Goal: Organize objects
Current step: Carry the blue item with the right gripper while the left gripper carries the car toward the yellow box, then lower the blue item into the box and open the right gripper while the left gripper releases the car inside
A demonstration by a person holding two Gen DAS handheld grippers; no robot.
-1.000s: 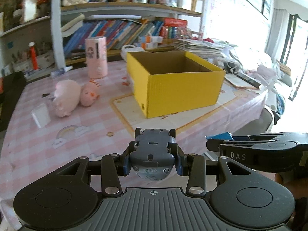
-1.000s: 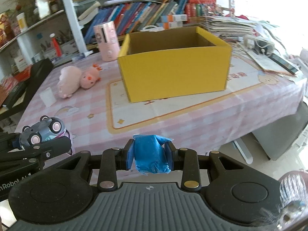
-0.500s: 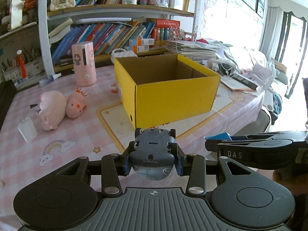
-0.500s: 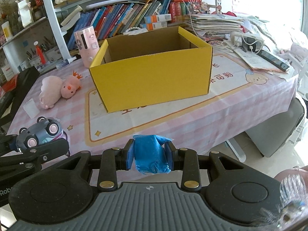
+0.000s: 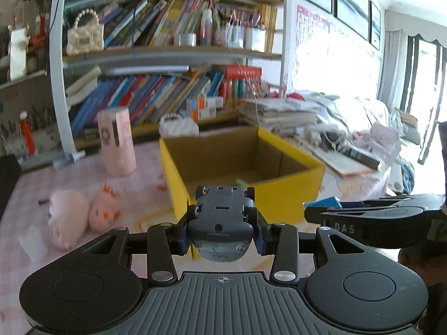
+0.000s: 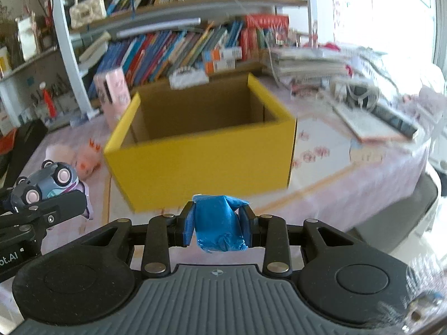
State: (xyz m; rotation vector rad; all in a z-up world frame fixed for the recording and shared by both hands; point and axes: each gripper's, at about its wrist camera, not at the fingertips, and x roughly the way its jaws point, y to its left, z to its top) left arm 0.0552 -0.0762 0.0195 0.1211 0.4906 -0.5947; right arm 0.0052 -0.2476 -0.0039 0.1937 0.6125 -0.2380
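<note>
- Right, your desk (image 6: 329, 167) wears a pink checked cloth with an orange-bordered mat on it, and a bookshelf (image 5: 167, 53) crammed with leaning books stands behind, bright windows off to the right.
- One yellow box (image 6: 201, 156) sits open-topped on that mat, brown cardboard inside; from the left wrist view a small pale green thing lies on its floor, too blurred to name.
- One pink cylinder (image 5: 116, 142) stands upright just beside the box's far left corner.
- Two pink plush toys (image 5: 83, 217) lie touching on the cloth, left of the box.
- One stack of papers (image 5: 279, 111) sits on the desk behind the box.
- Your left gripper (image 5: 222, 223) has its fingers clamped on one grey toy car (image 5: 222, 220), belly up, held in the air in front of the box's near wall.
- From the right wrist view that car shows pink wheel hubs.
- Your right gripper (image 6: 216, 227) has its fingers pinching one crumpled blue packet (image 6: 219, 227), likewise off the desk, just short of the box's near wall.
</note>
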